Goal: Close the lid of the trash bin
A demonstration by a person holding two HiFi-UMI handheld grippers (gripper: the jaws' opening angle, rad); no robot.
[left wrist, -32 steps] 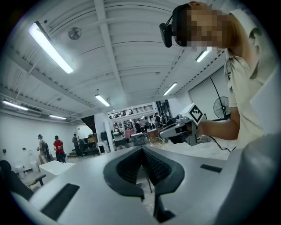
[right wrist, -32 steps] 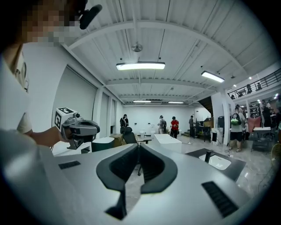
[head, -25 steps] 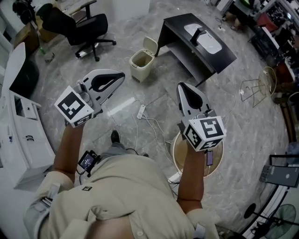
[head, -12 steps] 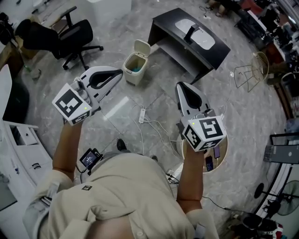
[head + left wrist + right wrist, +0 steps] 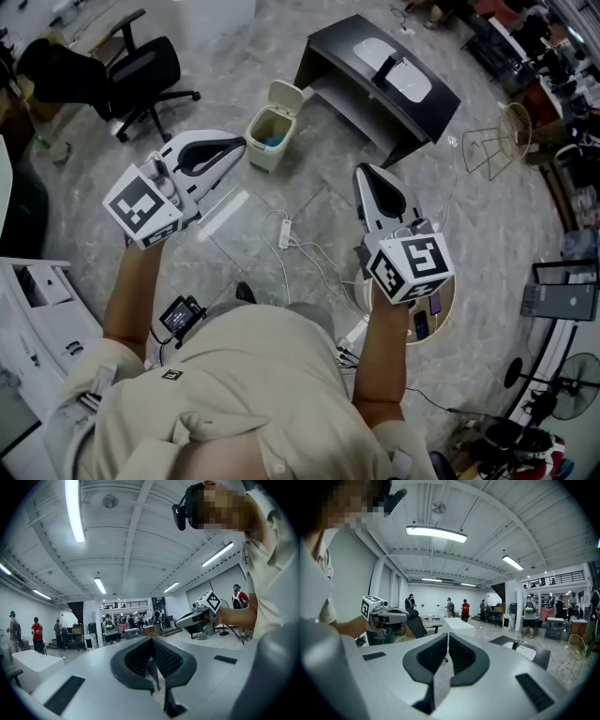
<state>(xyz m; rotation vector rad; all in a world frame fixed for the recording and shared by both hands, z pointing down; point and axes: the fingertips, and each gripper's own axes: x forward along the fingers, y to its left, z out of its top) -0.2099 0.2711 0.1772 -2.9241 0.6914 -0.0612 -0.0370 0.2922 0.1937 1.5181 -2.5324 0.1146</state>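
A cream trash bin stands on the grey floor in the head view, its lid tipped up and open, with something blue-green inside. My left gripper is held in the air, its tip just left of the bin in the picture, jaws shut and empty. Further right, my right gripper also hangs with shut, empty jaws. In the left gripper view my left gripper shows its pads together, with the right gripper beyond. The right gripper view shows my right gripper shut and the left gripper alongside; the bin is hidden there.
A black desk stands behind the bin to the right. A black office chair is at the back left. A power strip with white cables lies on the floor ahead. A round wooden stool is under my right arm, a wire frame further right.
The person has stepped forward, carrying both grippers along; the bin and desk now lie a little nearer and further left in the head view. Both jaws stayed shut.
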